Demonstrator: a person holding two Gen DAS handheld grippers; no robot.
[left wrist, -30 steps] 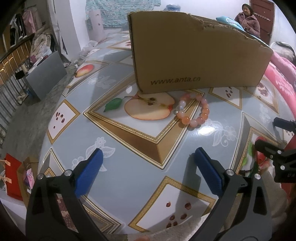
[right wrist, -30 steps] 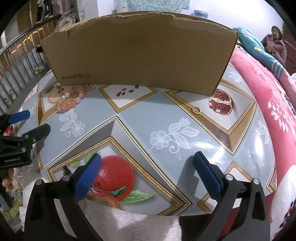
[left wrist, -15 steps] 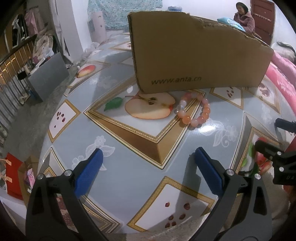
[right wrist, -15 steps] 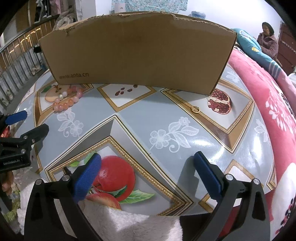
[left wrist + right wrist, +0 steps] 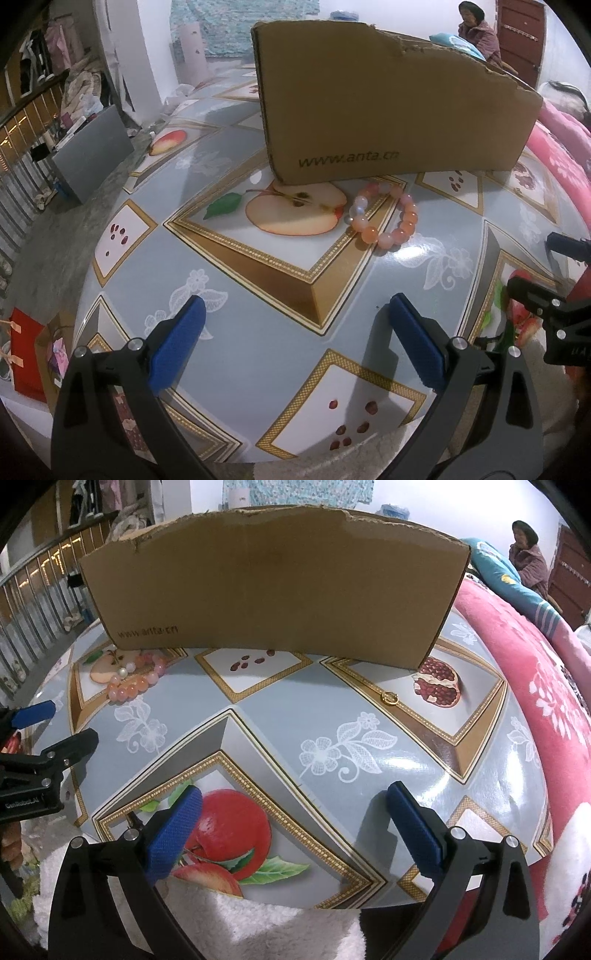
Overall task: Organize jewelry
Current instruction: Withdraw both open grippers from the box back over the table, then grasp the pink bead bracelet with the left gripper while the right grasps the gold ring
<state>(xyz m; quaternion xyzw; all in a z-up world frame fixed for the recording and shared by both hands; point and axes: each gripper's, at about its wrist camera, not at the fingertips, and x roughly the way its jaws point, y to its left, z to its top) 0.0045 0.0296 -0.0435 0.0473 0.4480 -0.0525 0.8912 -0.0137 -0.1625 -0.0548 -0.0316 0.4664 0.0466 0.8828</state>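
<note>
A pink and orange bead bracelet [image 5: 384,218] lies on the fruit-patterned tabletop [image 5: 266,317], just in front of a brown cardboard box [image 5: 388,107]. My left gripper [image 5: 295,343] hangs open well short of the bracelet, nothing between its blue pads. In the right wrist view the bracelet [image 5: 135,681] sits far left by the box [image 5: 273,583], and a small gold ring [image 5: 389,698] lies beside a printed pomegranate near the box's right corner. My right gripper [image 5: 295,819] is open and empty over the printed red apple, far back from the ring.
A pink floral blanket [image 5: 546,686] borders the table on the right. White fleece [image 5: 258,926] lies at the near edge. A person sits in the far background [image 5: 524,557]. The other gripper shows at the left edge [image 5: 48,753]. Floor clutter lies left of the table [image 5: 88,155].
Both grippers have crept slightly forward toward the box; the bracelet and ring appear a little nearer. Jaws stayed open.
</note>
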